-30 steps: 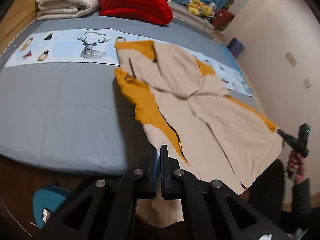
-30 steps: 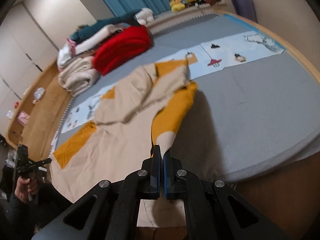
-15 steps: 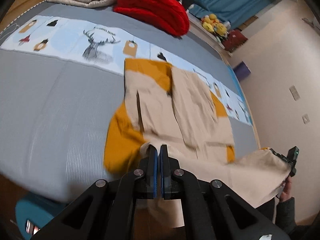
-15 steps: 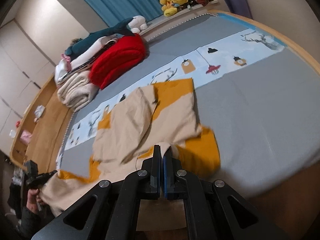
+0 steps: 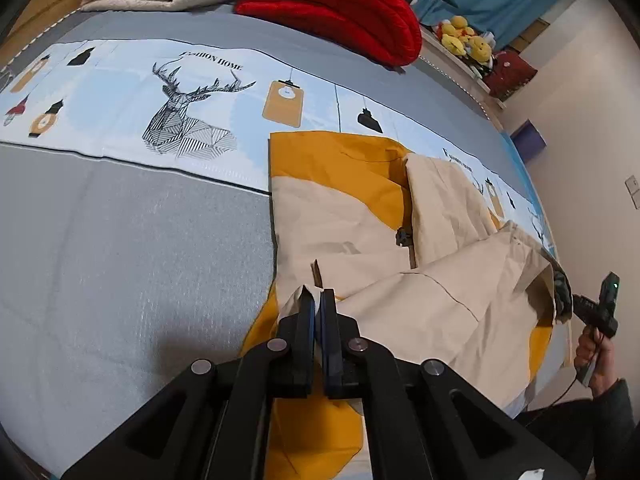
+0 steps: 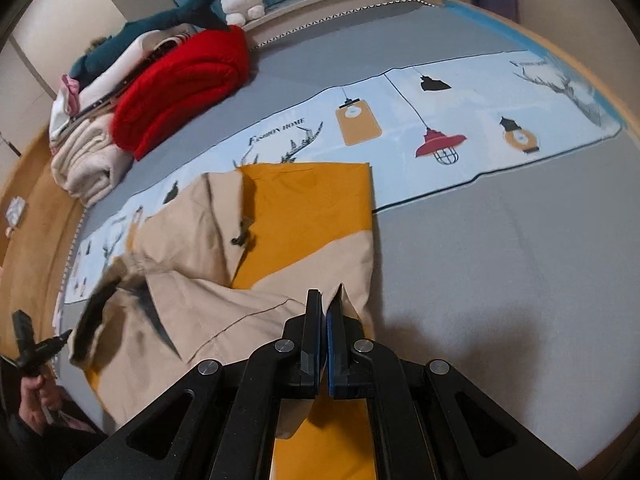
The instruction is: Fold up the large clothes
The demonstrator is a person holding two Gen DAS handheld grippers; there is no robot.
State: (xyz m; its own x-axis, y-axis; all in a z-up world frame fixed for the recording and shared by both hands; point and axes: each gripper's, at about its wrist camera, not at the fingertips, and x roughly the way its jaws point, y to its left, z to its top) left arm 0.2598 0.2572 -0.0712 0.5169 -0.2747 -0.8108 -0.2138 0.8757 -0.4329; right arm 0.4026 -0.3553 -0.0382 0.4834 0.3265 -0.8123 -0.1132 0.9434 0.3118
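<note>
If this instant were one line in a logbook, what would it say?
left gripper: shut on garment hem | right gripper: shut on garment hem | beige-and-mustard garment: hem being folded up over its body | surface: grey bed cover

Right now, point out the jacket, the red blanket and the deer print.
jacket (image 5: 340,216): left wrist view, beige front panel.
red blanket (image 5: 332,4): left wrist view, top of the folded stack.
deer print (image 5: 180,120): left wrist view, the deer's head.
</note>
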